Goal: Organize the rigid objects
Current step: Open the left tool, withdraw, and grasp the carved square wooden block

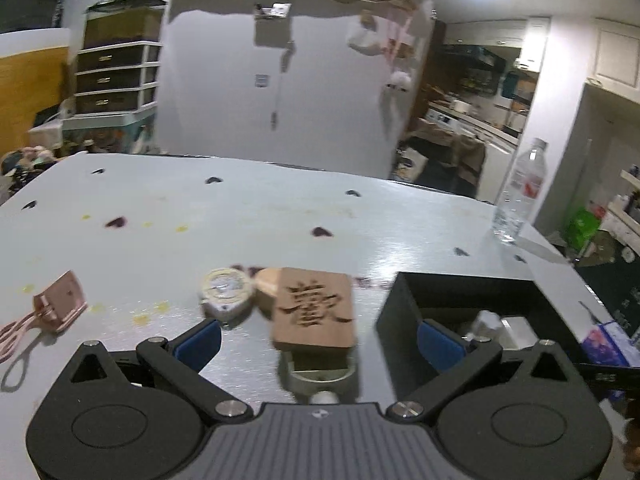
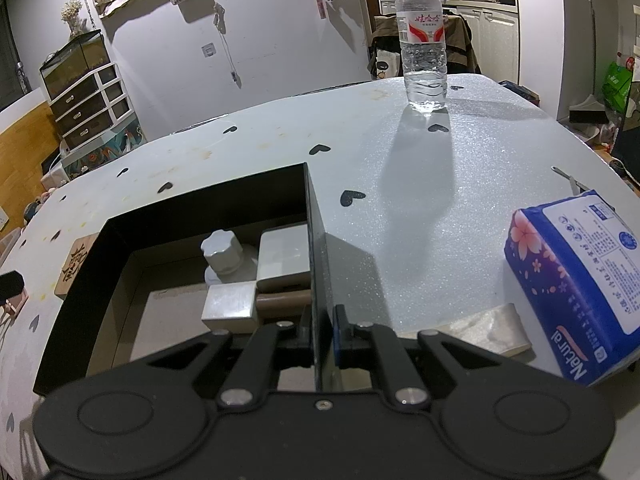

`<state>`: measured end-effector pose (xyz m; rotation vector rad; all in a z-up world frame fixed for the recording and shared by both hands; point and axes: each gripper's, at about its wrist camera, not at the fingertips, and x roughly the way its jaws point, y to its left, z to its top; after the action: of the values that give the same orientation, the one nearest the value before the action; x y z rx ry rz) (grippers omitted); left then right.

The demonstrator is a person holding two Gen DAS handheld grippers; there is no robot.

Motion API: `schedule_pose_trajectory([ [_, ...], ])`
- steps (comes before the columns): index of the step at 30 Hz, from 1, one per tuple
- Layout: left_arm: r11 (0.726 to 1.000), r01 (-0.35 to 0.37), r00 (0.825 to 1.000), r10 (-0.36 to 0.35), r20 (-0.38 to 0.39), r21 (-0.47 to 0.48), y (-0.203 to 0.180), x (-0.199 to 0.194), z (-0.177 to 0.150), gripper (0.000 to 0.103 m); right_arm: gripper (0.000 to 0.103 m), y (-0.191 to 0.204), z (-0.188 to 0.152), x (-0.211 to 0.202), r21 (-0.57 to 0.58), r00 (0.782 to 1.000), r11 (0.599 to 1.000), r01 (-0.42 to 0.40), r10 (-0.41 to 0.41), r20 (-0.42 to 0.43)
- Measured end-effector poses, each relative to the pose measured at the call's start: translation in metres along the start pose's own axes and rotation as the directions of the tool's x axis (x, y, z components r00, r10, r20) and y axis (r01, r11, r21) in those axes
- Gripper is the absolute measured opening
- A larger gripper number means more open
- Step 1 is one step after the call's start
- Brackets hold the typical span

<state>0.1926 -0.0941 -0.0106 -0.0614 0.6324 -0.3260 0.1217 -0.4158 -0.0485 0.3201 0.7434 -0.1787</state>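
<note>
Left gripper (image 1: 318, 338) spread wide, nothing between its fingers (image 1: 200, 338). Dead ahead, just beyond the gap: carved wooden block (image 1: 314, 308), flat on the worktop (image 1: 240, 216), long axis running near to far, round tape roll (image 1: 226, 290) touching its left side. Black box (image 1: 472, 292) just right. Right gripper (image 2: 322, 330) pinched narrow on the box's right wall (image 2: 316, 240), steadying. Left hand clearly nearer the block.

left wrist: low, facing table (image 1: 280, 208) | right wrist: close, above | shared: black box (image 1: 460, 292)
</note>
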Motion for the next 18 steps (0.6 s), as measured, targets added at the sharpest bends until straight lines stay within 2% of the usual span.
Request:
schedule_pose_trajectory([
  [3,1.0,-0.027,1.0,0.027,-0.008,-0.012,0.005,0.006,-0.003,0.103,0.008,0.0,0.0,0.0,0.001,1.0,1.0,-0.001,0.001,0.0],
  [6,1.0,-0.026,1.0,0.026,-0.01,-0.016,0.005,0.013,-0.003,0.103,0.008,0.0,0.0,0.0,0.001,1.0,1.0,-0.001,0.001,0.0],
  [13,0.997,-0.056,0.998,0.056,-0.006,0.048,-0.011,0.04,0.004,0.102,0.008,-0.001,0.0,0.001,0.001,1.0,1.0,-0.002,0.002,0.0],
  [18,0.996,-0.068,0.996,0.071,-0.048,0.057,-0.018,0.065,0.007,0.093,0.008,-0.001,0.0,0.001,0.0,1.0,1.0,-0.002,0.002,0.0],
])
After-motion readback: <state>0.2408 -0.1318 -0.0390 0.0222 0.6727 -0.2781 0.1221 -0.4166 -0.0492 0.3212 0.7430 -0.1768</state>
